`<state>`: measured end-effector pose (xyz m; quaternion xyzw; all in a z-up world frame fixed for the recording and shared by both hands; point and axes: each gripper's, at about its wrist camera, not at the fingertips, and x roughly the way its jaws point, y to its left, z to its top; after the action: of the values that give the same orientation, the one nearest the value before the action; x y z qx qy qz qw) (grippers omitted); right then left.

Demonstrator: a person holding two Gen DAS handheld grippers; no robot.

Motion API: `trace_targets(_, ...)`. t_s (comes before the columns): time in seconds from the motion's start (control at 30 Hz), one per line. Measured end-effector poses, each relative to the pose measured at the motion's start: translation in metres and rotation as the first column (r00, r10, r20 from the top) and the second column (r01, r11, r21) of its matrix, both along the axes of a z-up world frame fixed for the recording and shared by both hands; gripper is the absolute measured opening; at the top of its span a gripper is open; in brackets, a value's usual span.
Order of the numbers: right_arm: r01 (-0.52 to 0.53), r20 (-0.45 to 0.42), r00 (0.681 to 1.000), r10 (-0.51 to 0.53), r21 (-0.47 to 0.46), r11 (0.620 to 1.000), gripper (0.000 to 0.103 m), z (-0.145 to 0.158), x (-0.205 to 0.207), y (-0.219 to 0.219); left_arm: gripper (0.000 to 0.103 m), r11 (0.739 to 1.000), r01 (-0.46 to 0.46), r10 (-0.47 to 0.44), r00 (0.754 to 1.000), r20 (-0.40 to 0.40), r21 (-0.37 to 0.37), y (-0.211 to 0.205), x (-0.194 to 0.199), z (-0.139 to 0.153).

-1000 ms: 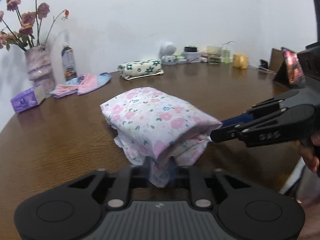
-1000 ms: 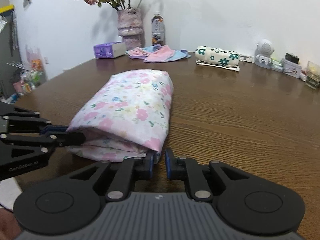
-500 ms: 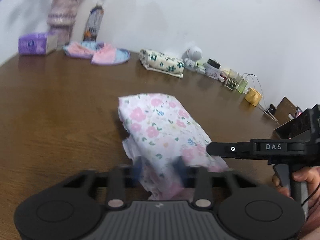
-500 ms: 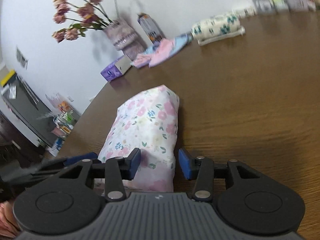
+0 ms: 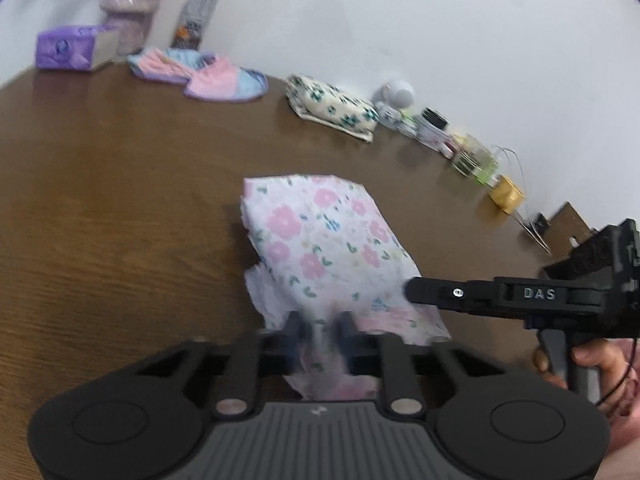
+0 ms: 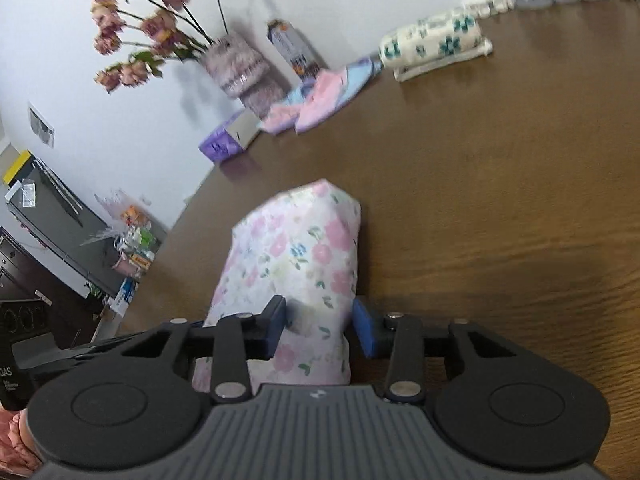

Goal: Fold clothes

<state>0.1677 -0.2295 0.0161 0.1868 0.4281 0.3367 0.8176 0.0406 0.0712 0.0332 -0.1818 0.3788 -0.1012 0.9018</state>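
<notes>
Two grippers on one floral garment (image 5: 320,240), already folded into a thick oblong bundle. Lay flat on the brown worktop (image 5: 120,200), near its front edge, well apart from the clutter along the wall.

Left gripper (image 5: 320,330): pinched on the loose, ragged layers at the bundle's near corner. Fingers blurred in its own view, so probably clamped on a thin fold and not on the whole stack. Taken low, at the open edges, most likely to keep the layers from sliding apart.

Right gripper (image 6: 320,322): jaws closing with the bundle's near end between them. One blue pad dented into the cloth, the other tight against its far side. Wide bite across the full thickness, presumably to carry the stack as one piece. Seen side-on from the left wrist view, reaching in from the right with a hand (image 5: 588,360) on its handle.

Both approached from the same near side, at adjacent corners, tilted downward. Judged as a two-point hold for shifting or squaring the finished fold, with little folding left to do on this piece.

Pink and blue cloths (image 5: 224,80) by the vase and a rolled flower-print pouch (image 5: 332,106) at the back, untouched. Main risk: lower layers spilling out if lifted by the top fold alone.
</notes>
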Motion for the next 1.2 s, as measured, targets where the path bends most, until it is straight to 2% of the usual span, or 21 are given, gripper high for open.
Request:
trace_targets(0.1, -0.021, -0.014, 1.000, 0.021, 0.011, 1.000, 0.022, -0.004, -0.001, 0.002, 0.020, 1.000, -0.002, 0.001, 1.000, 0.026, 0.011, 0.001, 0.001, 0.006)
trace_targets(0.17, -0.019, -0.005, 1.000, 0.019, 0.013, 1.000, 0.024, -0.001, 0.000, 0.001, 0.043, 0.999, -0.019, 0.018, 0.999, 0.041, 0.026, 0.003, 0.004, 0.009)
trace_targets(0.2, -0.017, 0.001, 1.000, 0.017, 0.015, 1.000, 0.028, 0.001, 0.001, 0.001, 0.044, 0.999, -0.028, 0.026, 0.999, 0.045, 0.027, 0.004, 0.006, 0.008)
trace_targets(0.27, -0.002, 0.014, 1.000, 0.002, 0.017, 1.000, 0.038, 0.005, 0.004, 0.001, 0.036, 1.000, -0.023, 0.022, 0.999, 0.037, 0.013, 0.006, 0.010, 0.004)
trace_targets(0.33, 0.007, 0.013, 1.000, -0.007, 0.014, 1.000, 0.038, 0.005, 0.009, 0.005, 0.014, 1.000, 0.007, -0.007, 1.000, 0.019, -0.006, 0.007, 0.013, 0.000)
trace_targets(0.37, 0.004, 0.007, 1.000, -0.004, 0.010, 1.000, 0.035, 0.004, 0.010, 0.007, 0.014, 1.000, 0.016, -0.016, 1.000, 0.016, 0.000, 0.006, 0.012, -0.001)
trace_targets(0.4, 0.000, 0.000, 1.000, 0.000, 0.006, 1.000, 0.023, 0.003, 0.011, 0.009, 0.014, 1.000, 0.020, -0.020, 1.000, 0.020, 0.007, 0.006, 0.011, 0.000)
trace_targets(0.5, -0.023, 0.002, 1.000, 0.023, -0.013, 1.000, 0.024, 0.003, 0.009, 0.012, 0.023, 1.000, 0.009, -0.009, 0.999, 0.048, 0.010, 0.008, 0.010, 0.008)
trace_targets(0.53, -0.016, 0.005, 1.000, 0.016, -0.008, 1.000, 0.026, 0.005, 0.010, 0.011, 0.036, 1.000, -0.001, 0.000, 0.998, 0.060, 0.018, 0.009, 0.012, 0.010)
trace_targets(0.57, -0.010, 0.007, 1.000, 0.010, -0.003, 1.000, 0.031, 0.007, 0.011, 0.009, 0.042, 1.000, -0.008, 0.007, 0.998, 0.065, 0.025, 0.009, 0.013, 0.011)
trace_targets(0.6, 0.001, 0.015, 1.000, -0.002, 0.002, 1.000, 0.039, 0.009, 0.013, 0.008, 0.041, 1.000, -0.011, 0.010, 0.998, 0.057, 0.029, 0.009, 0.016, 0.009)
trace_targets(0.63, 0.007, 0.012, 1.000, -0.007, 0.000, 1.000, 0.040, 0.008, 0.016, 0.008, 0.036, 1.000, -0.008, 0.007, 0.999, 0.046, 0.027, 0.010, 0.019, 0.006)
trace_targets(0.67, 0.013, 0.009, 1.000, -0.013, -0.003, 1.000, 0.041, 0.008, 0.019, 0.009, 0.020, 1.000, 0.006, -0.007, 1.000, 0.030, 0.015, 0.010, 0.020, 0.002)
trace_targets(0.73, 0.024, 0.002, 1.000, -0.024, -0.008, 1.000, 0.040, 0.007, 0.024, 0.011, 0.017, 1.000, 0.022, -0.022, 0.999, 0.026, 0.001, 0.012, 0.021, 0.000)
trace_targets(0.8, 0.003, -0.021, 1.000, -0.003, -0.009, 1.000, 0.028, 0.002, 0.025, 0.015, 0.018, 1.000, 0.026, -0.026, 0.999, 0.036, -0.014, 0.015, 0.021, 0.001)
trace_targets(0.83, -0.002, -0.017, 1.000, 0.002, -0.013, 1.000, 0.028, 0.002, 0.024, 0.016, 0.027, 0.999, 0.017, -0.015, 0.999, 0.045, -0.030, 0.018, 0.023, 0.003)
trace_targets(0.87, -0.004, -0.013, 1.000, 0.004, -0.004, 1.000, 0.030, 0.003, 0.024, 0.014, 0.042, 1.000, 0.003, -0.001, 0.999, 0.052, -0.031, 0.020, 0.025, 0.005)
trace_targets(0.93, 0.005, -0.023, 1.000, -0.005, 0.025, 1.000, 0.036, 0.005, 0.029, 0.010, 0.047, 1.000, -0.021, 0.022, 0.997, 0.070, -0.012, 0.023, 0.031, 0.007)
trace_targets(1.0, 0.027, -0.027, 0.999, -0.026, 0.028, 0.999, 0.042, 0.006, 0.035, 0.010, 0.045, 1.000, -0.019, 0.019, 0.998, 0.057, -0.005, 0.023, 0.038, 0.004)
trace_targets(1.07, 0.038, -0.034, 0.999, -0.037, 0.026, 0.999, 0.041, 0.005, 0.040, 0.013, 0.020, 1.000, 0.008, -0.007, 0.999, 0.038, -0.021, 0.023, 0.041, -0.001)
trace_targets(1.2, 0.019, -0.051, 0.999, -0.017, 0.038, 0.999, 0.030, 0.001, 0.039, 0.017, 0.023, 0.999, 0.013, -0.011, 0.999, 0.049, -0.041, 0.026, 0.037, 0.001)
